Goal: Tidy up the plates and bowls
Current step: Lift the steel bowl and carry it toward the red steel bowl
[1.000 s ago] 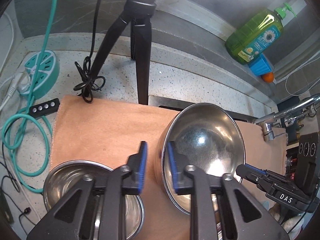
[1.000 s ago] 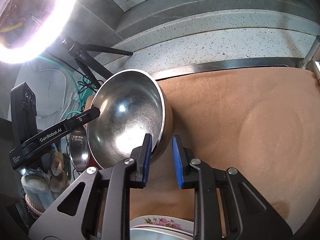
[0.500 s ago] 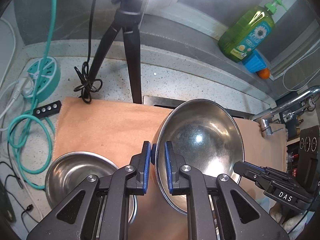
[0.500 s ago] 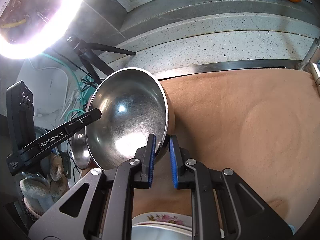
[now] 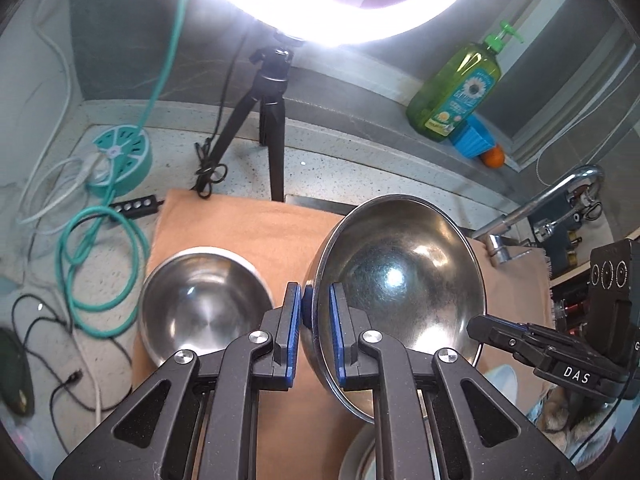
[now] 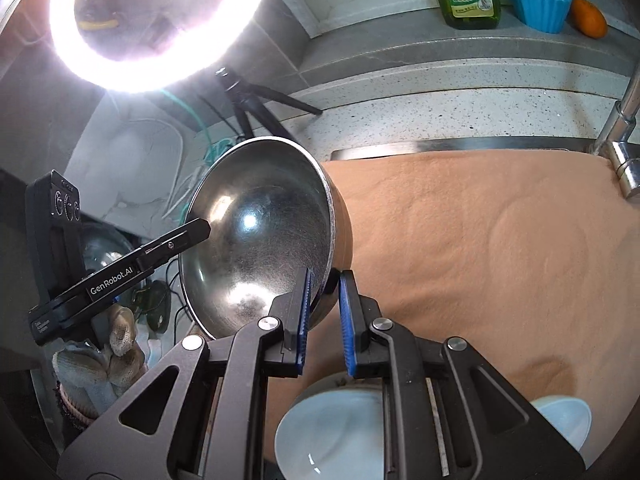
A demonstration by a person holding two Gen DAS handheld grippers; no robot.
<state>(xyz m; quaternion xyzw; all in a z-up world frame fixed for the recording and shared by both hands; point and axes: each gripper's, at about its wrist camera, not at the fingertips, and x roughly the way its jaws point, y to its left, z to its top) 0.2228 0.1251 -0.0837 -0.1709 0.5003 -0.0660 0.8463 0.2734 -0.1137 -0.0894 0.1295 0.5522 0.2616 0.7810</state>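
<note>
While tilted above tan cloth (image 5: 240, 232), big steel bowl (image 5: 400, 280) clamped by left gripper (image 5: 314, 320) at 9 o'clock rim, right gripper (image 6: 323, 308) at 5 o'clock rim; second steel bowl (image 5: 200, 304) at 9 o'clock.

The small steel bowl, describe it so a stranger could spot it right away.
Find the peach cloth over the counter. On its left end sits the small steel bowl, flat and upright. The big steel bowl beside it is tilted, gripped by both tongs.

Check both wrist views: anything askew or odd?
Only the large steel bowl: it hangs steeply tilted above the orange cloth, its rim pinched by the left gripper and right gripper. The smaller steel bowl sits upright.
</note>
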